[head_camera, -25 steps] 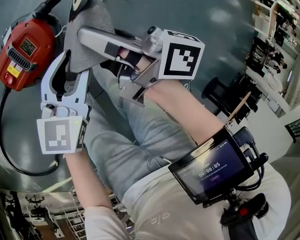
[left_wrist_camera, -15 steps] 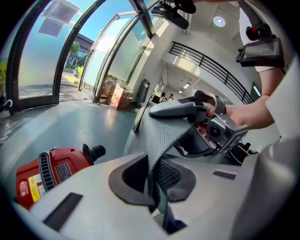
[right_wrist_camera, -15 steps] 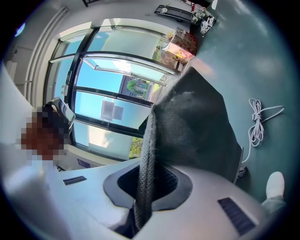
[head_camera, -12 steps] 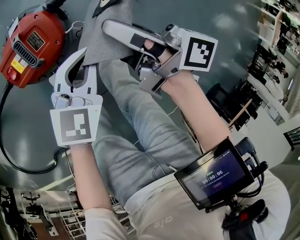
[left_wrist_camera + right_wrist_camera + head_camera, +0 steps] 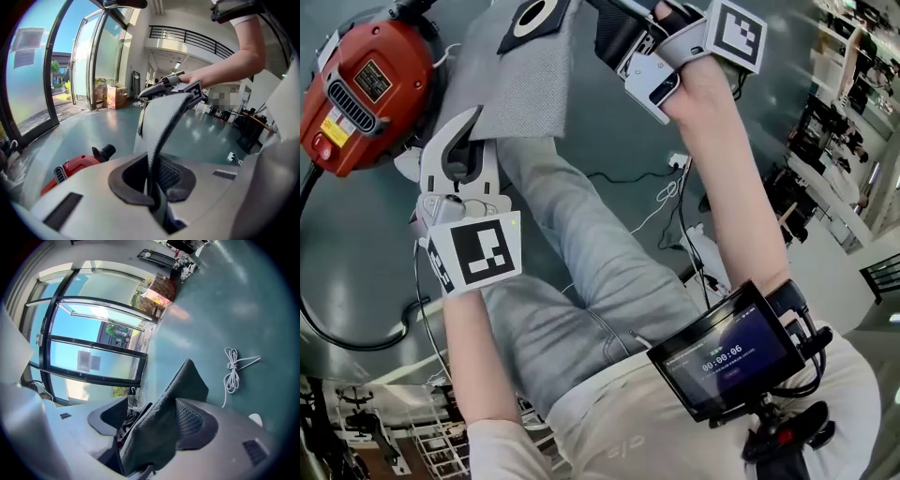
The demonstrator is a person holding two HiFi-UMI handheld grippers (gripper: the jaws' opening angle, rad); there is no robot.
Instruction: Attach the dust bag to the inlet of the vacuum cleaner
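The dust bag [image 5: 516, 84] is mid-grey with a fine woven mesh pattern, and its collar [image 5: 551, 21] is black around a white ring. The vacuum cleaner [image 5: 370, 89] is bright red with a black slatted grille and yellow and black labels. Its cord [image 5: 366, 348] is black. The left hand-held gripper [image 5: 467, 131] is white, and its cube [image 5: 478, 255] bears a black-and-white square marker. The floor [image 5: 609, 122] is glossy teal-grey, with a white cable [image 5: 230, 366] lying on it. The trousers [image 5: 581, 281] are pale grey-blue denim.

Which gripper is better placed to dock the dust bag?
Left, likely: left gripper shut on the dust bag, near the vacuum cleaner; right gripper has just been opening, bag loose between its jaws.
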